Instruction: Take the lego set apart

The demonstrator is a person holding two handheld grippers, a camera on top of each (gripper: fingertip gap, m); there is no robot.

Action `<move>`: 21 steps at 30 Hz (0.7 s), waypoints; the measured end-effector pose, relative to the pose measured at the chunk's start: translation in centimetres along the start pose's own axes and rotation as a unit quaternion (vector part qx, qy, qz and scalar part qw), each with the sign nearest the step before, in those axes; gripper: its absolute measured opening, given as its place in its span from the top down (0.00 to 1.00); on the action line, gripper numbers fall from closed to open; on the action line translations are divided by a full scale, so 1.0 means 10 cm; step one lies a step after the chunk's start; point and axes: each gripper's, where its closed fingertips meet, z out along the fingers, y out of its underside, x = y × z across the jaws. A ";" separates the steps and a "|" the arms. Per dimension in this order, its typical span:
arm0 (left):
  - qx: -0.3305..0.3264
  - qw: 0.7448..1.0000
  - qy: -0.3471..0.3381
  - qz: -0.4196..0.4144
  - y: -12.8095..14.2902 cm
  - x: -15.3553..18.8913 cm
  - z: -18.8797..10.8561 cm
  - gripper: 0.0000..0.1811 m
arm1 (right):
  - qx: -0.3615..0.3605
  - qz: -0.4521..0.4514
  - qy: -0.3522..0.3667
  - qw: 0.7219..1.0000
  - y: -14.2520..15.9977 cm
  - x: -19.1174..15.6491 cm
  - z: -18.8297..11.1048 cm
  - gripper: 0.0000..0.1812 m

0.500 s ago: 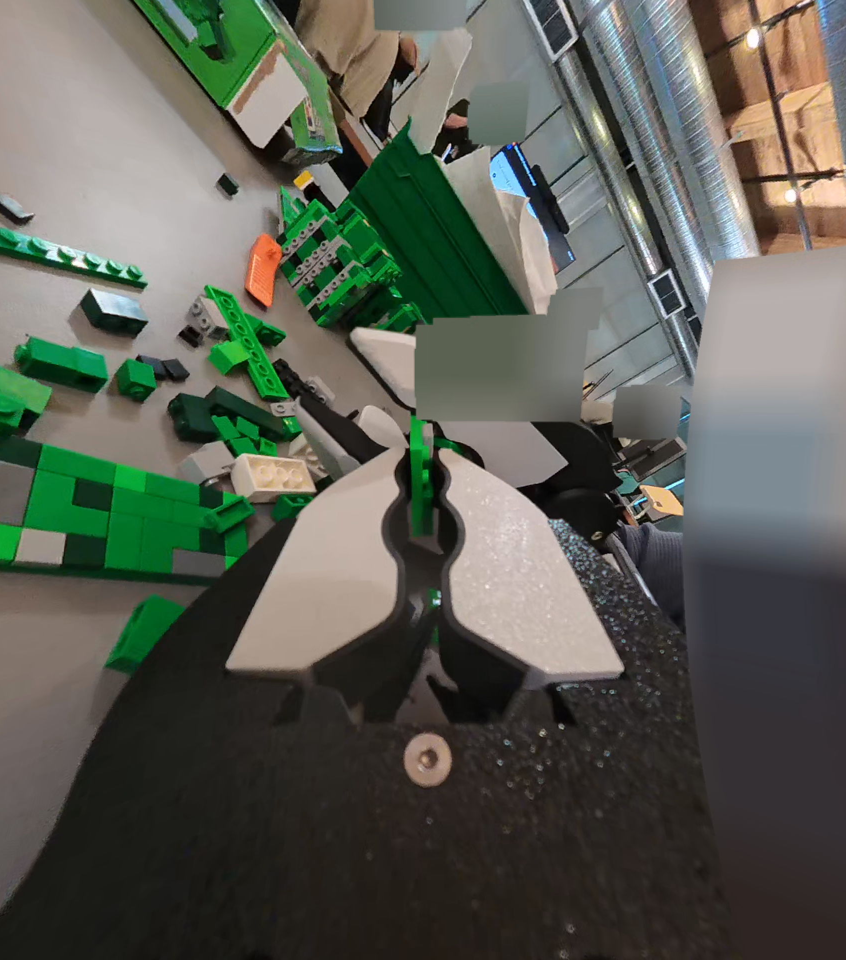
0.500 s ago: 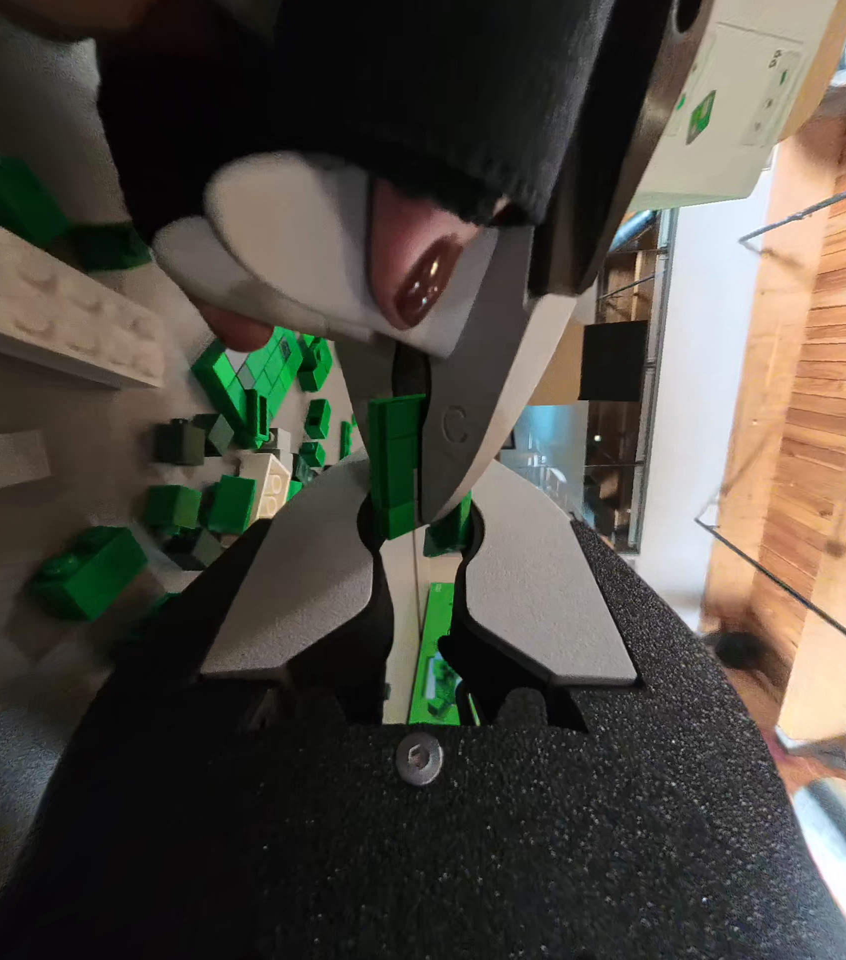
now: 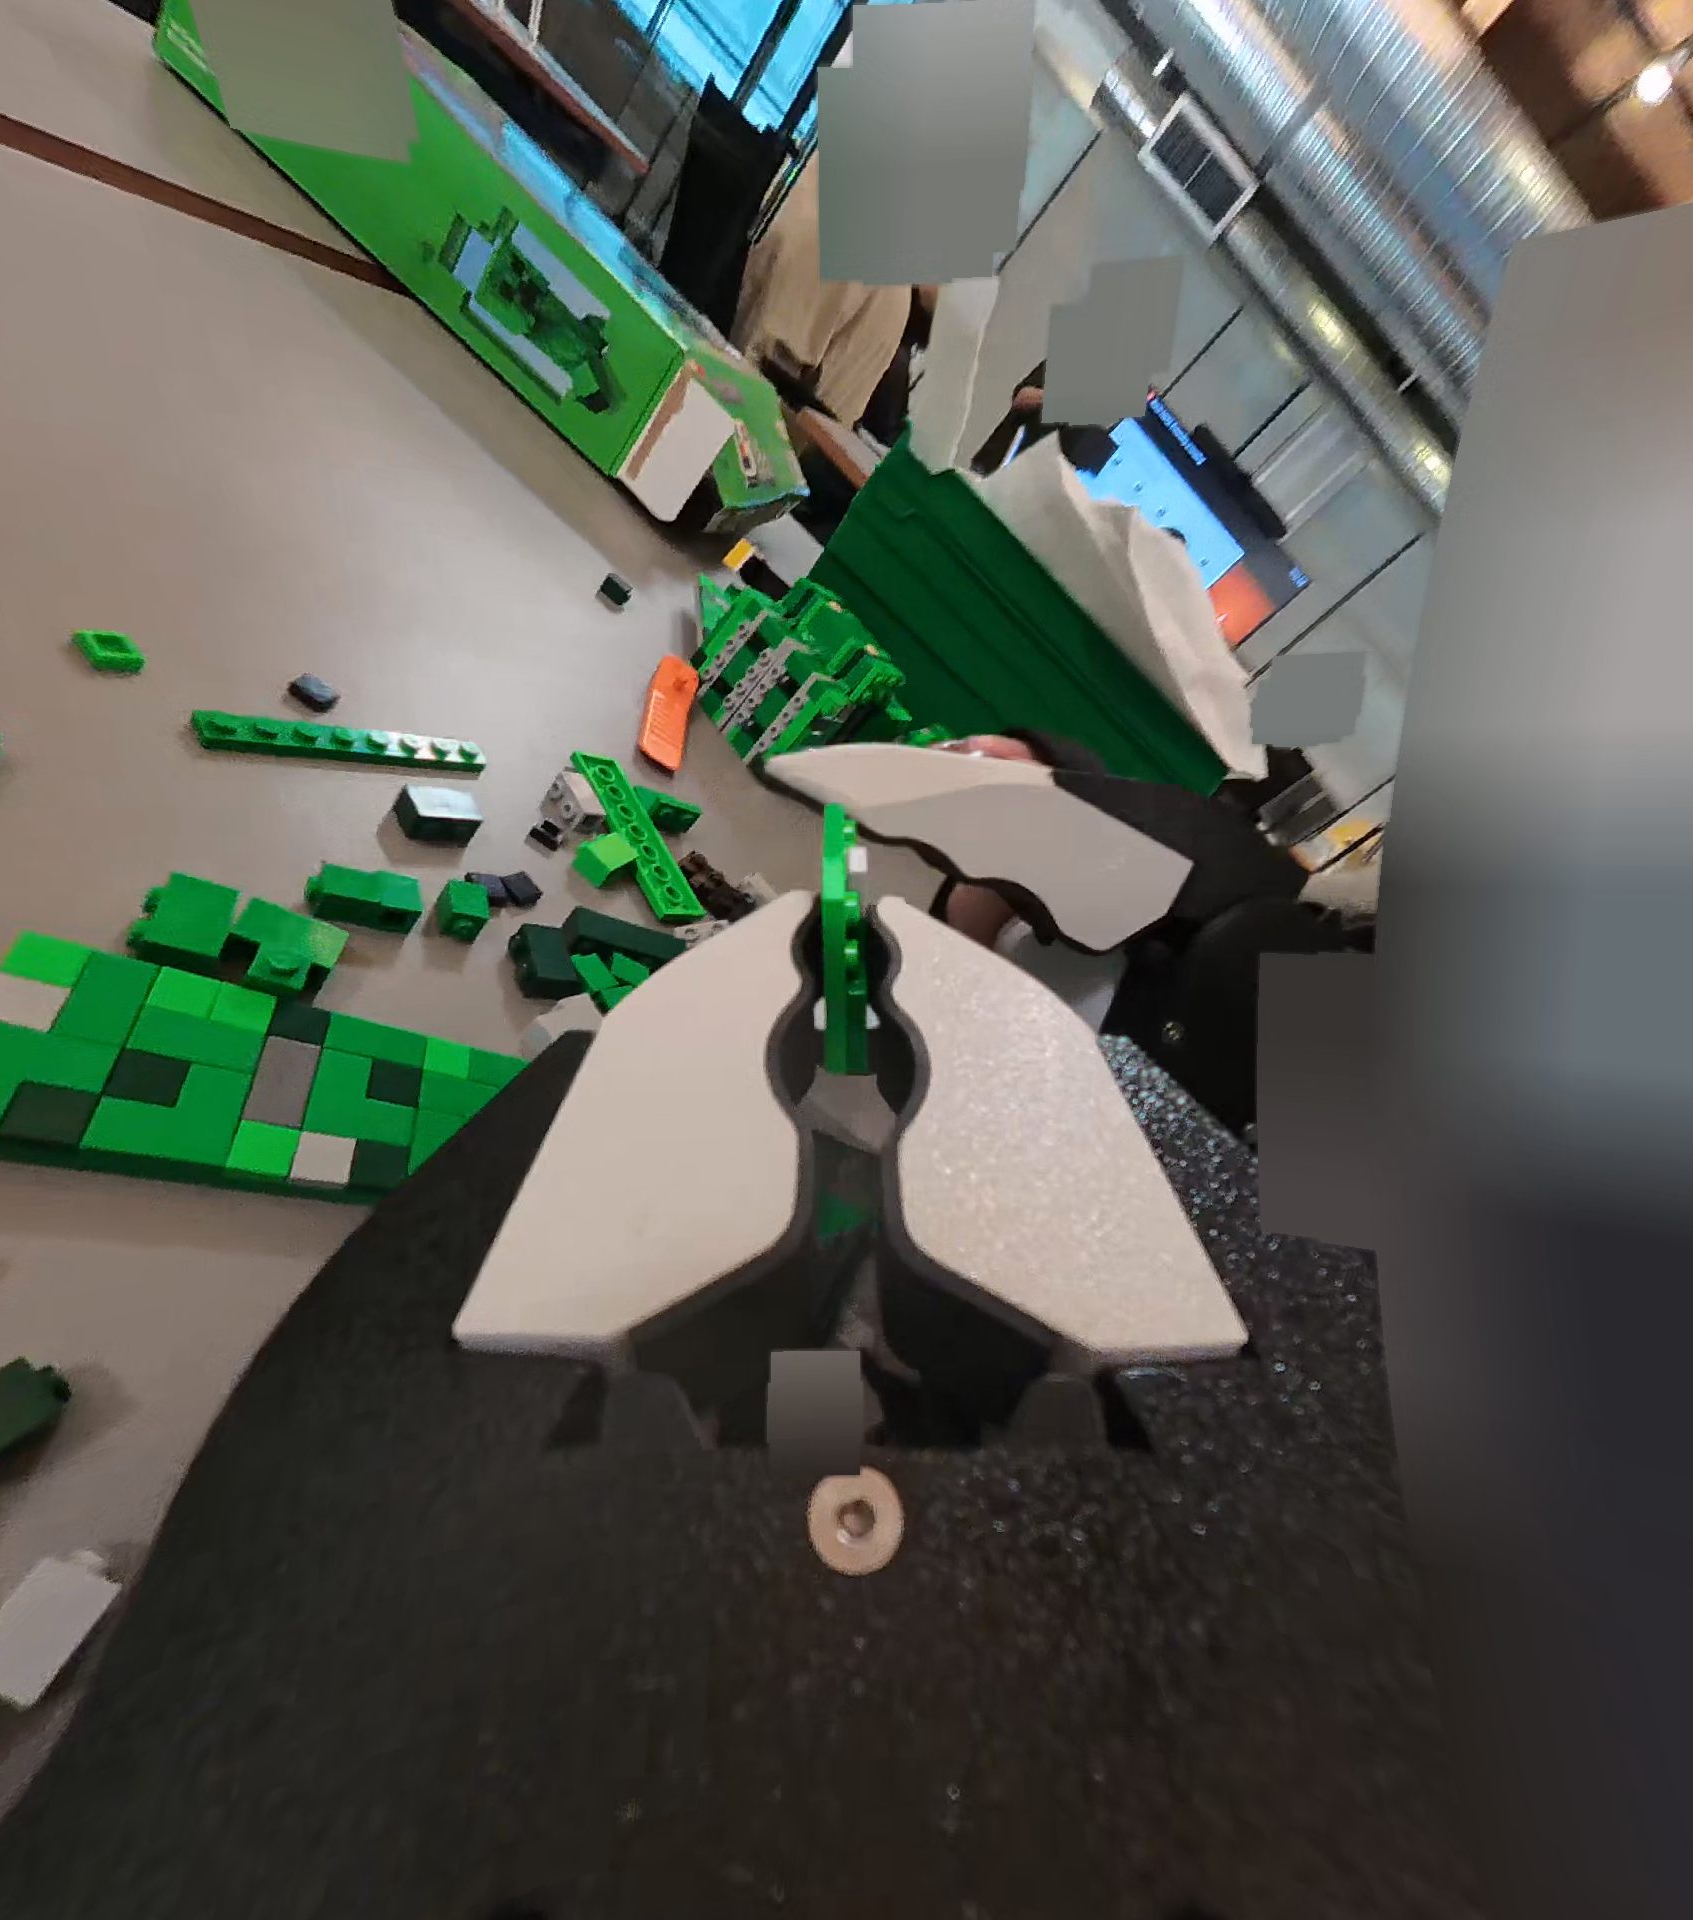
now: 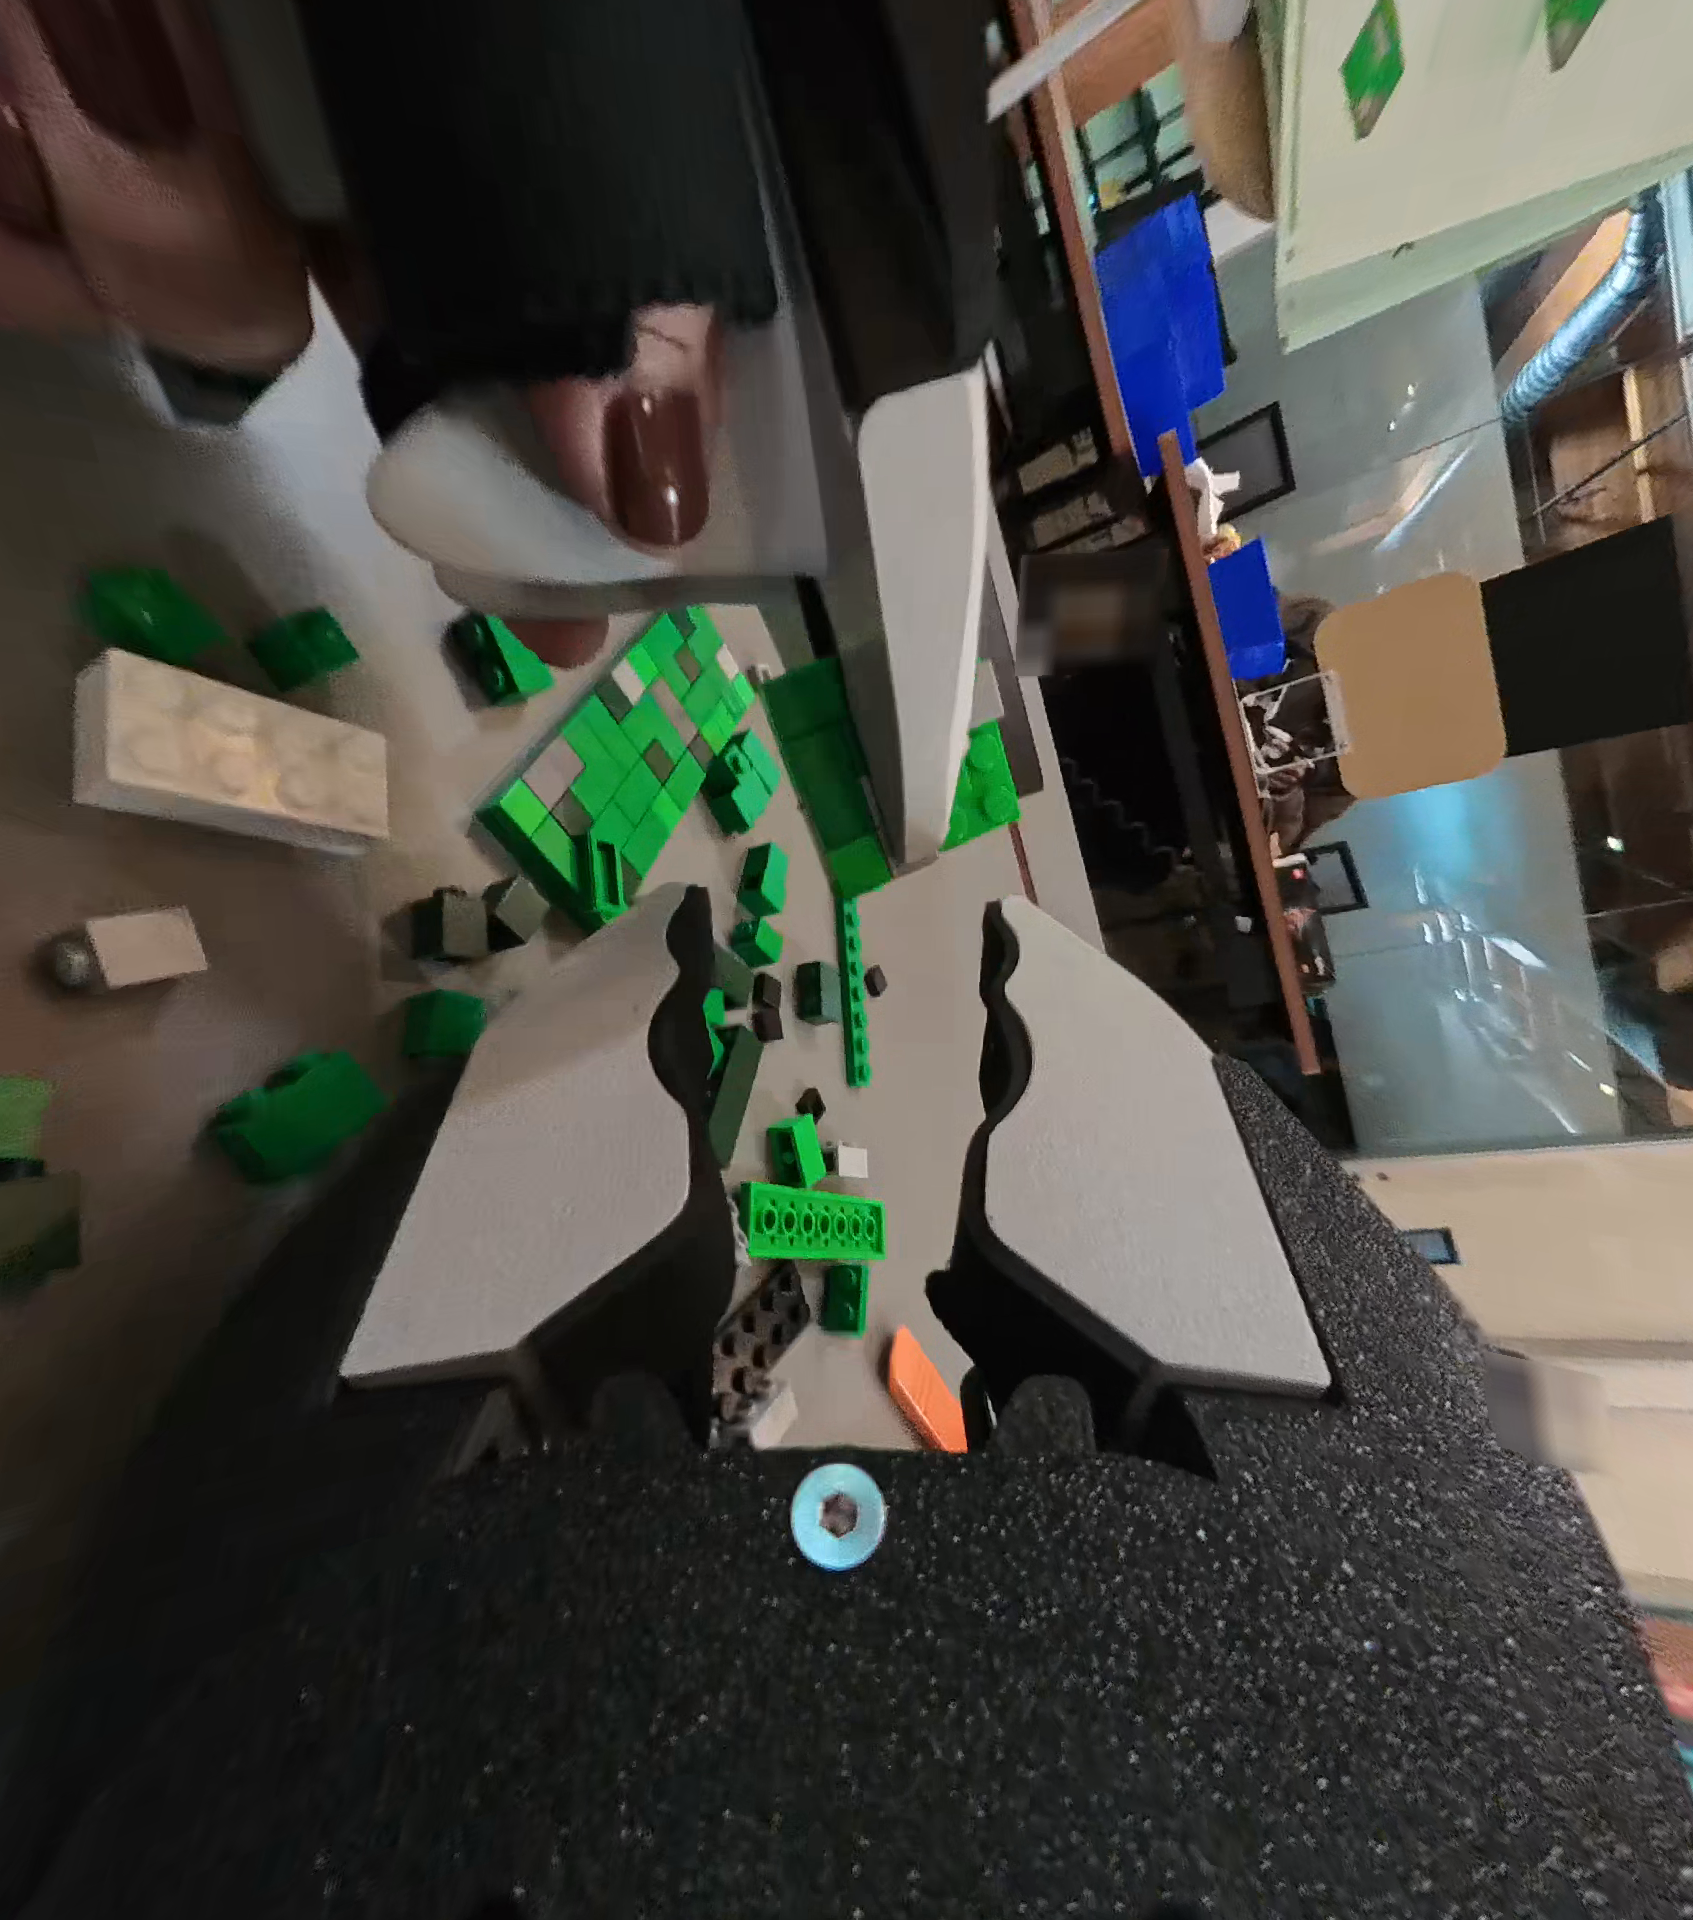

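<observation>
My left gripper [image 3: 844,914] is shut on a thin green plate [image 3: 834,862], held edge-on above the grey table [image 3: 250,468]. My right gripper [image 4: 842,914] is open and empty, a short way back from that plate [image 4: 821,758]. One finger [image 4: 925,623] of the left gripper covers the plate's middle in the right wrist view. The right gripper also shows in the left wrist view [image 3: 977,821], just beyond the plate. A flat panel of green, grey and white tiles [image 3: 198,1081] lies on the table to the left.
Loose green, dark and white bricks are scattered over the table, among them a long green plate [image 3: 338,740] and a large white brick [image 4: 229,748]. An orange brick separator [image 3: 667,712] lies by a partly built green block [image 3: 800,665]. A green box [image 3: 509,270] stands at the back. Between my right fingertips and the large white brick [image 4: 229,748] there is roughly 7 cm.
My right gripper has opened wider and drawn back from the green plate. My left gripper keeps the plate and has turned, so more of the table shows.
</observation>
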 end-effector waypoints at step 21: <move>0.154 0.963 0.220 -0.013 -0.34 0.64 -0.07 0.97 | 0.293 0.503 -0.256 0.772 -0.60 0.33 -0.56 0.94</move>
